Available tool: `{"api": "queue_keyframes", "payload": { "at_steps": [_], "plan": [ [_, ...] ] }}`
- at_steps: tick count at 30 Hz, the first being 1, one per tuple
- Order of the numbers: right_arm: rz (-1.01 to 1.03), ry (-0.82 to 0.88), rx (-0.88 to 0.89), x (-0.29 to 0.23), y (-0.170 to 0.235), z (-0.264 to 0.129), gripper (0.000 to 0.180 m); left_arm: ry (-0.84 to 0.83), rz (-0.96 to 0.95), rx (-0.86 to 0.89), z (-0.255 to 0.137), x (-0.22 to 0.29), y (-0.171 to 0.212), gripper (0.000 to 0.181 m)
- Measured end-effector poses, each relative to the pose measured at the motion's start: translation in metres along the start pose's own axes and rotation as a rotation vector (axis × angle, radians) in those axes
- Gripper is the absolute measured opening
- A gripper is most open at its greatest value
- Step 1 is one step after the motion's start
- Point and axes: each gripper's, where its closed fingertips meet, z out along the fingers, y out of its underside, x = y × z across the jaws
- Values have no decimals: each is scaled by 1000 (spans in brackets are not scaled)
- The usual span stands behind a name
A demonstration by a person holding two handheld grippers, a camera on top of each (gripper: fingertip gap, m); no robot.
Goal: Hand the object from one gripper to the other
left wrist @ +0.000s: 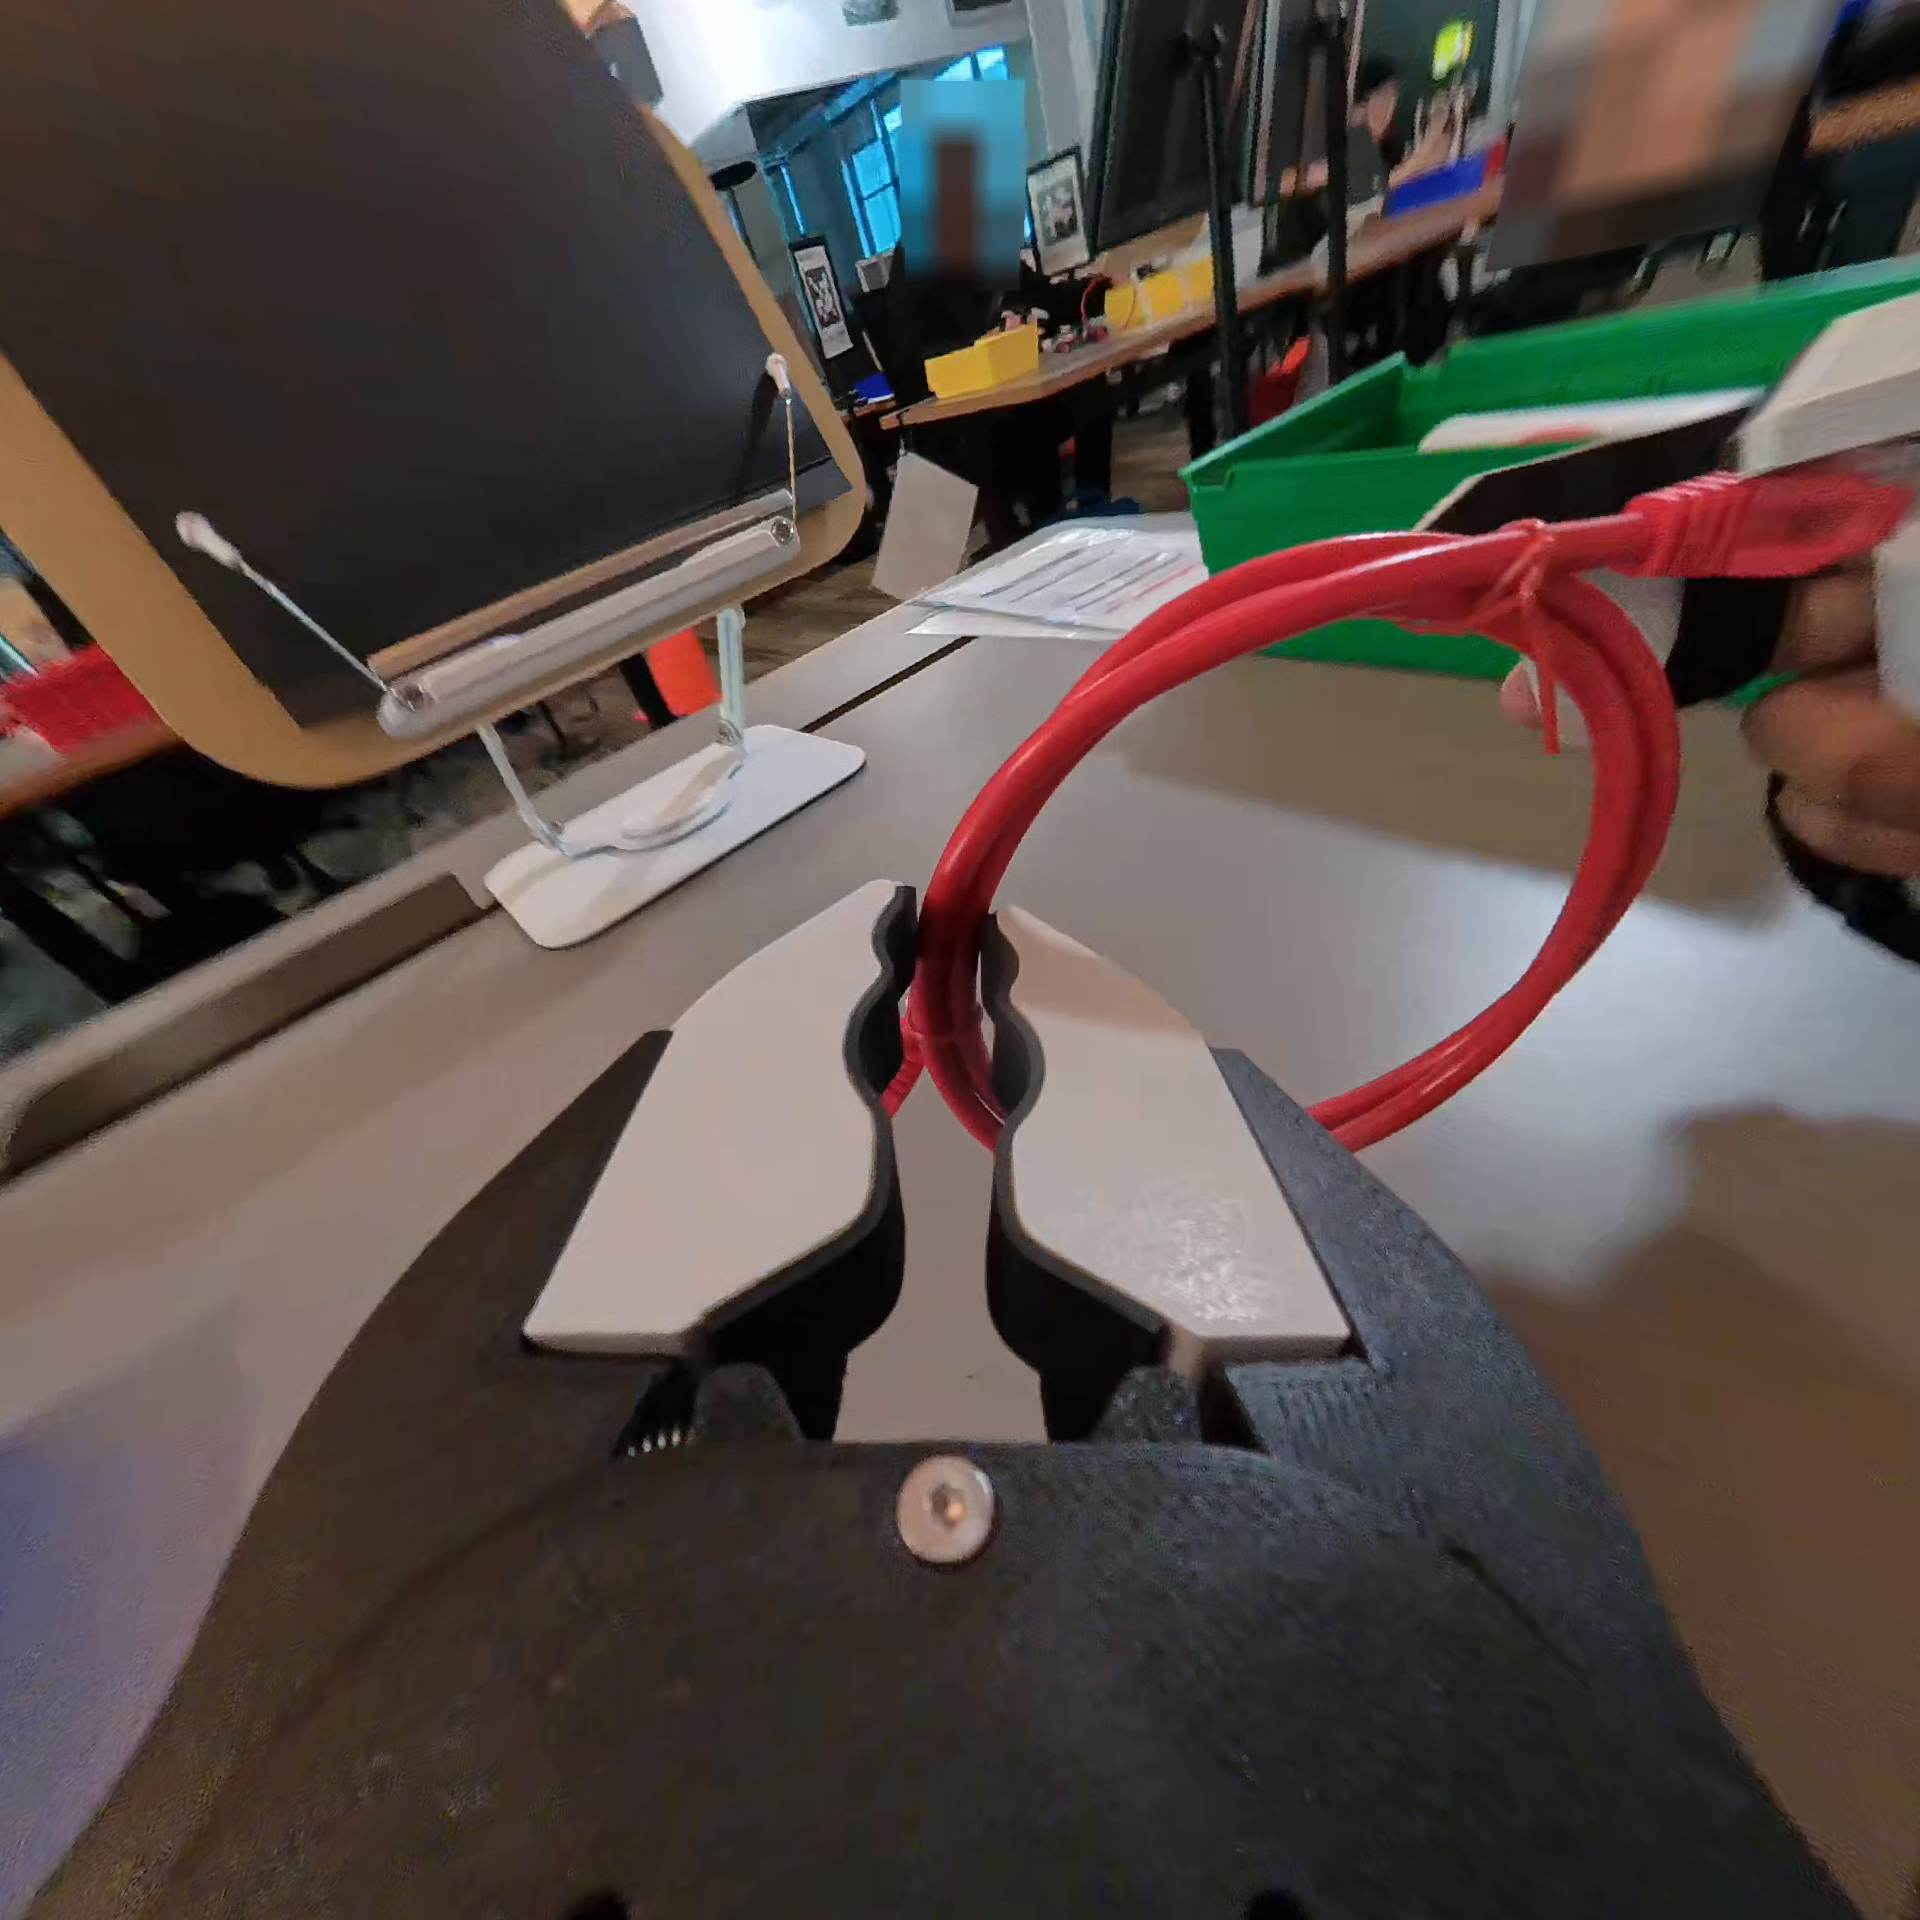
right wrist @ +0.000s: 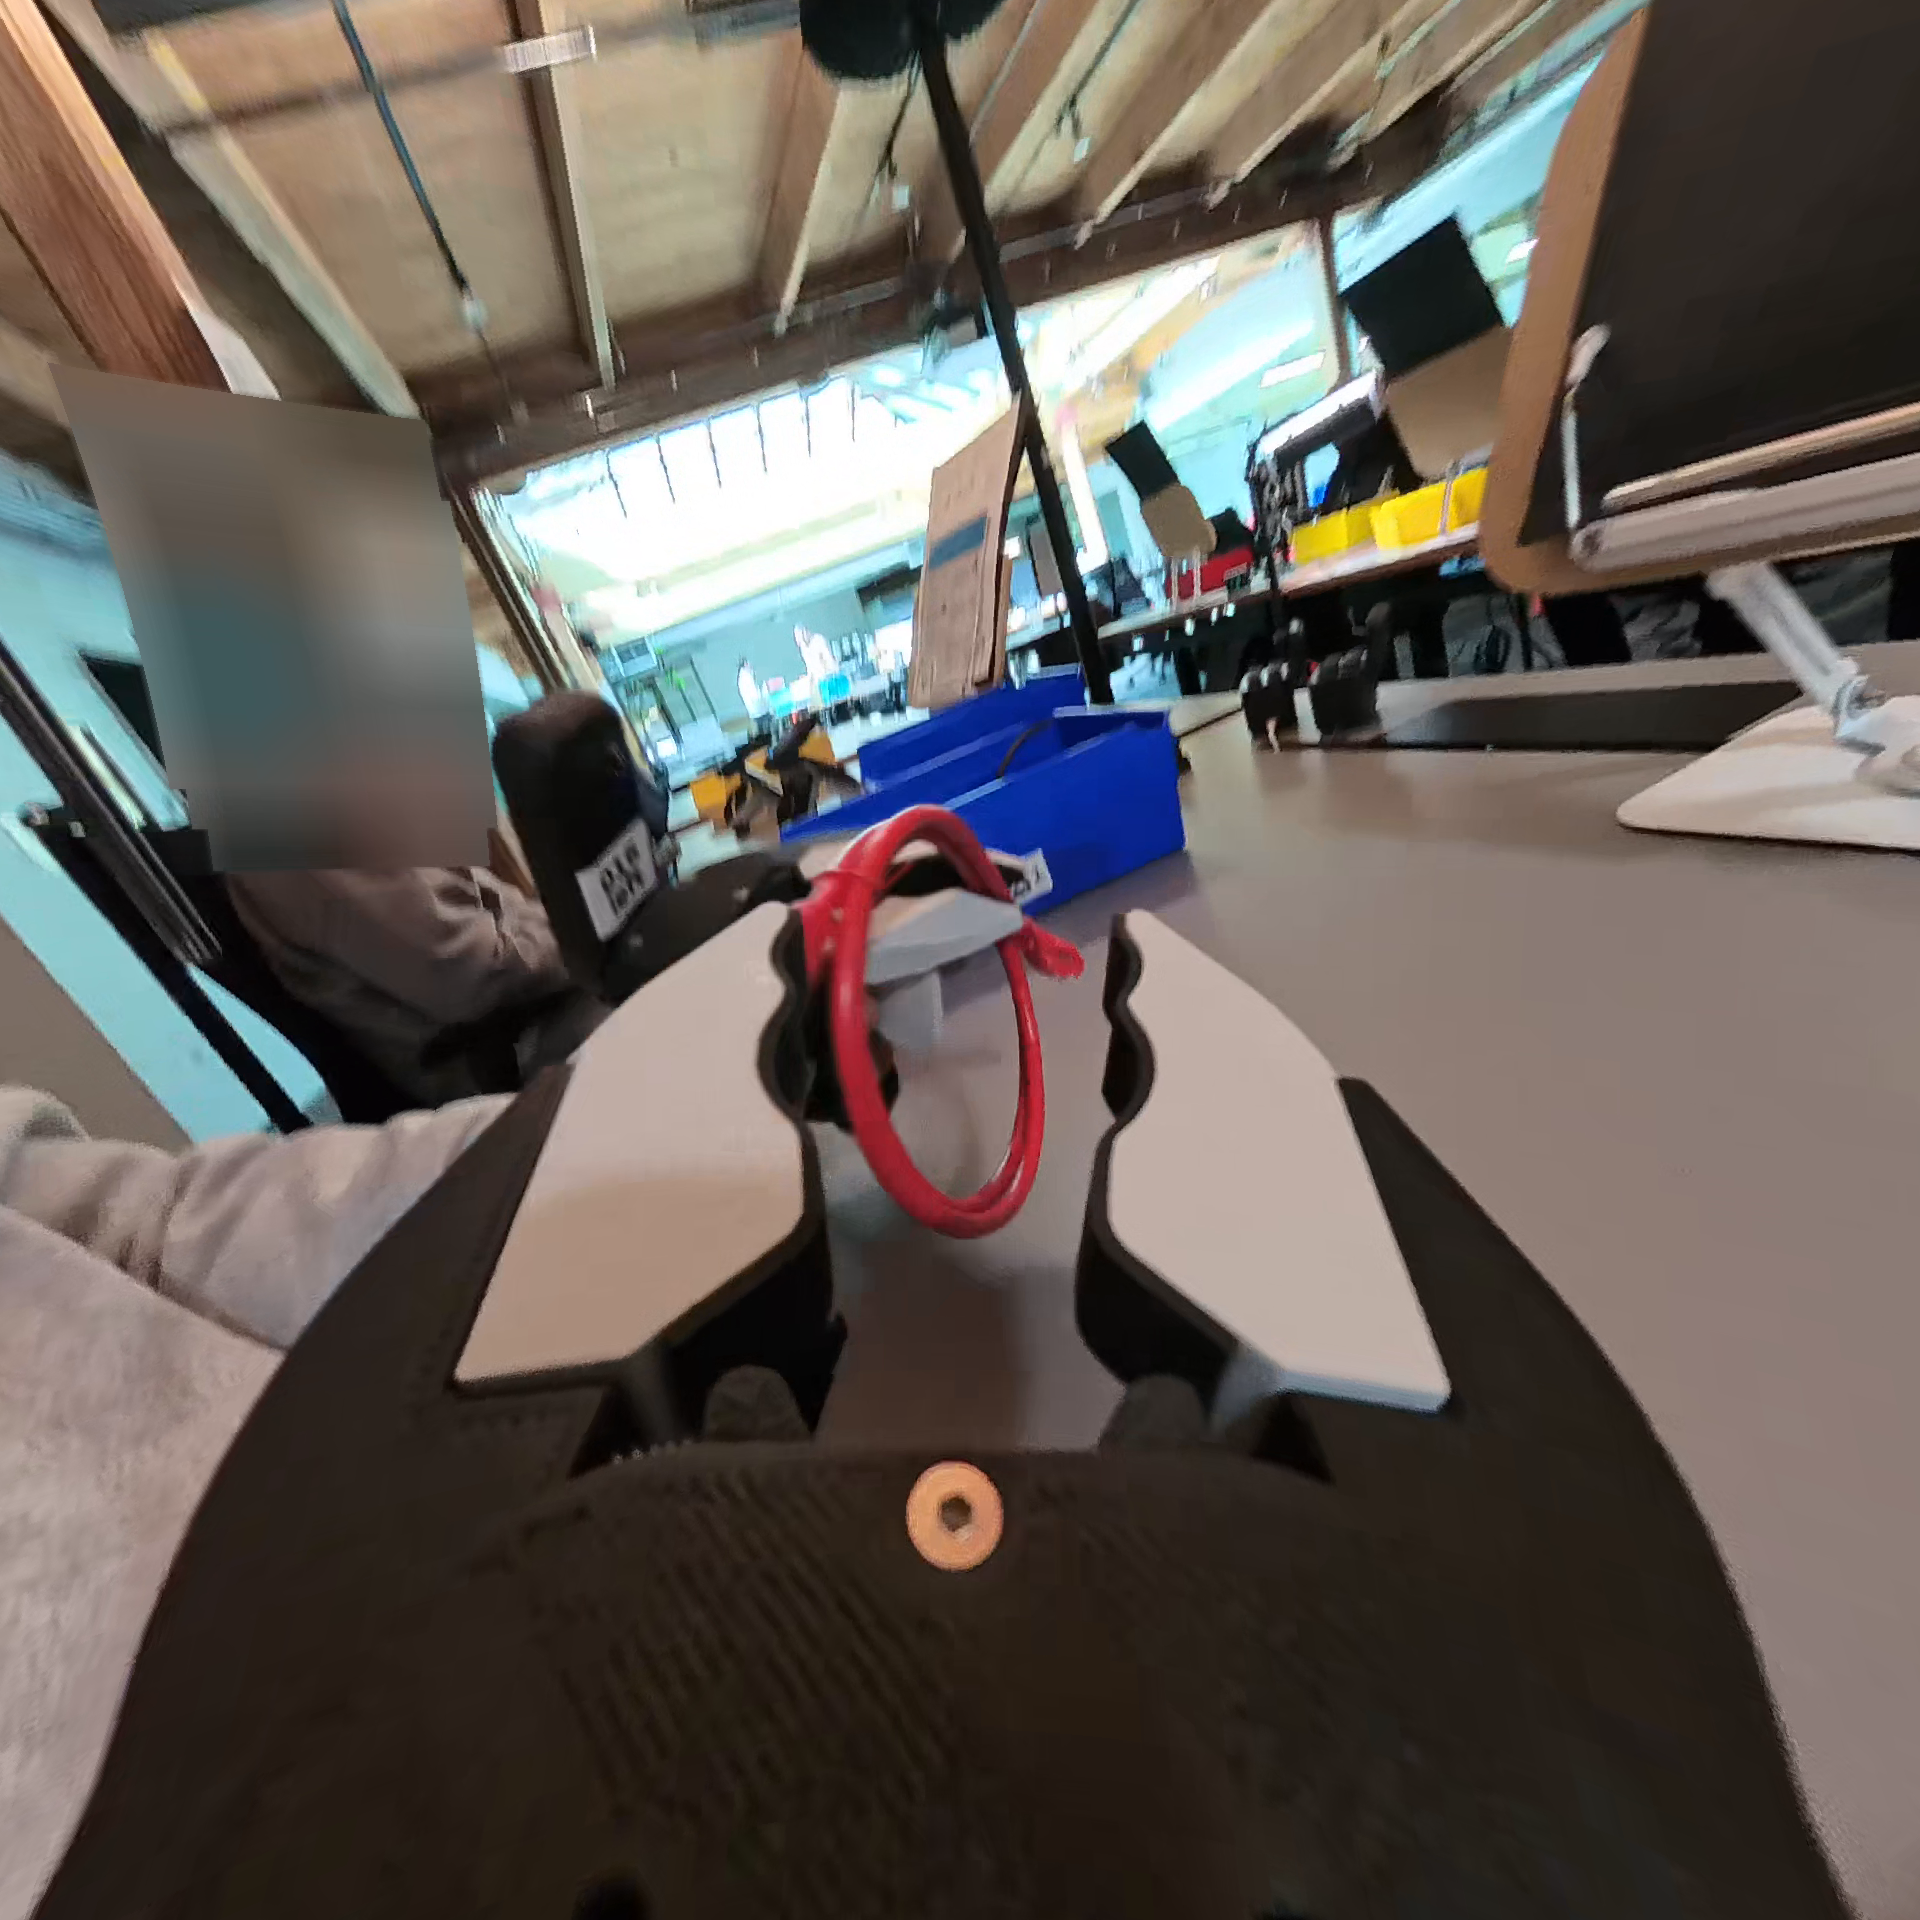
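Observation:
A red cable, coiled into a loop and tied, hangs in the air over the grey table. My left gripper is shut on one side of the loop. In the left wrist view the far side of the loop, with its red plug, lies between the right gripper's grey fingers at the right edge. In the right wrist view my right gripper is open, and the red cable sits between its fingers, closer to the left one. The left gripper's grey fingers show behind the loop.
A green bin and papers lie at the far right of the table. A dark board on a white stand stands on the left. Blue bins sit beyond the cable. A person's grey sleeve is at the left. My right fingertips sit around 12 cm from my left ones.

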Motion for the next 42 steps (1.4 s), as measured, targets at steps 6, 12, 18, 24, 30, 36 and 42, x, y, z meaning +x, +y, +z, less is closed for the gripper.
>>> {"api": "queue_keyframes", "payload": {
  "at_steps": [6,12,18,24,30,36,42],
  "plan": [
    [97,30,84,18,-13,-12,47,135,-433,134,-7,-16,-8,11],
    [-75,-219,-61,-33,16,11,64,272,-618,217,-12,-14,-16,10],
    [-343,-296,-172,-66,46,20,40,451,-654,161,-8,15,-17,11],
    [-319,-358,-181,-80,42,15,6,570,-652,66,-3,43,-9,11],
    [-286,-296,-179,-67,35,13,6,551,-744,149,-3,32,-17,32],
    [-270,-299,-215,-66,40,14,6,485,-775,186,-4,14,-17,39],
    [-262,-338,-280,-73,53,15,6,466,-659,176,-5,19,-18,39]
  ]
}}
